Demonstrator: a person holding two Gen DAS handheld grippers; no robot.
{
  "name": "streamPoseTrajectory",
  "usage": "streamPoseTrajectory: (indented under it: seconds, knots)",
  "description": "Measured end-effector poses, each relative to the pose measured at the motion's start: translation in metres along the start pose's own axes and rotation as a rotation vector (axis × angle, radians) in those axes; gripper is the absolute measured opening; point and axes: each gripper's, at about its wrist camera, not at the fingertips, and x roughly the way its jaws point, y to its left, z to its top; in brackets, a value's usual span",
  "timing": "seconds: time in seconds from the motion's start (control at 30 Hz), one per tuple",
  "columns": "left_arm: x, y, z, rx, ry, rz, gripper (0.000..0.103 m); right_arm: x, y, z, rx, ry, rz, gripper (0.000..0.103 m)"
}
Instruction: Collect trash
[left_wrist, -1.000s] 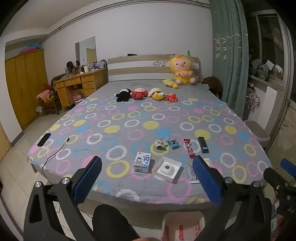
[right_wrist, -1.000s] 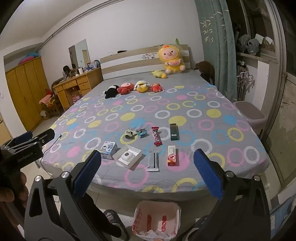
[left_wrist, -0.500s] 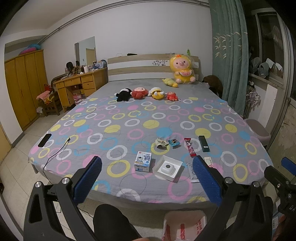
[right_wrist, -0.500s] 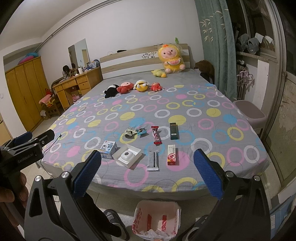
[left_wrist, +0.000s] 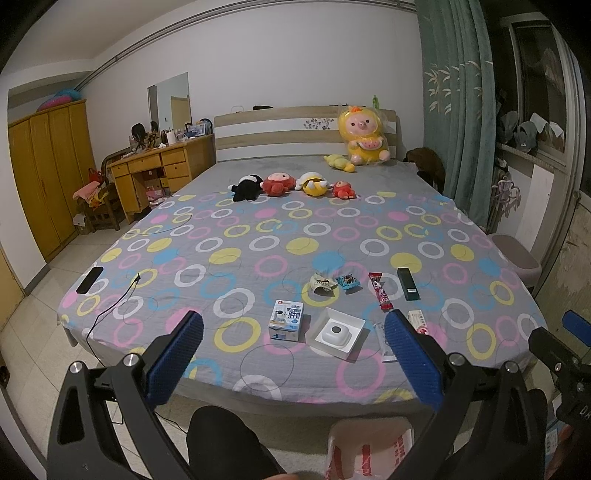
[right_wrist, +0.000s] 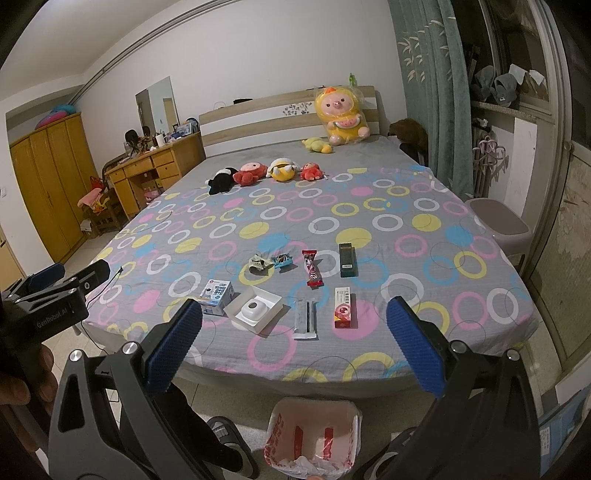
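Grey bedding with coloured rings covers a wide bed (left_wrist: 258, 236), its near edge running just ahead of both grippers, with tiled floor open on the left side. The trash lies in a cluster close to that near edge: a small blue-and-white carton (right_wrist: 218, 294), a white tray (right_wrist: 255, 309), a clear wrapper (right_wrist: 306, 319), a red box (right_wrist: 345, 313), a red candy bar (right_wrist: 312, 267), a dark box (right_wrist: 347, 259) and two crumpled wrappers (right_wrist: 263, 263). Beyond them the bedding is bare up to the plush toys (left_wrist: 291, 184).

The left gripper (left_wrist: 293, 360) and right gripper (right_wrist: 293, 345) both hover short of the bed, jaws released wide and empty. Over the past second both views have barely shifted.

Only the right view shows the lined trash bin (right_wrist: 312, 435) fully, on the floor below the edge; the left view crops it but alone shows the phone (left_wrist: 89, 279) at the bed's left edge.
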Motion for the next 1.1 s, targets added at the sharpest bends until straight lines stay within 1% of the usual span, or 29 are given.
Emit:
streamPoseTrajectory:
  seconds: [0.37, 0.4, 0.5, 1.1]
  knots:
    - [0.0, 0.0, 0.0, 0.001, 0.001, 0.001, 0.096, 0.001, 0.0, -0.001, 0.002, 0.0, 0.001, 0.098]
    - [0.0, 0.007, -0.004, 0.001, 0.001, 0.001, 0.096, 0.001, 0.0, -0.001, 0.002, -0.001, 0.001, 0.098]
    - [0.0, 0.009, -0.005, 0.002, 0.001, 0.001, 0.096, 0.001, 0.0, -0.001, 0.001, -0.001, 0.0, 0.098]
    - [-0.001, 0.01, -0.007, 0.006, 0.004, 0.004, 0.096, 0.002, 0.0, -0.001, 0.001, 0.002, -0.001, 0.098]
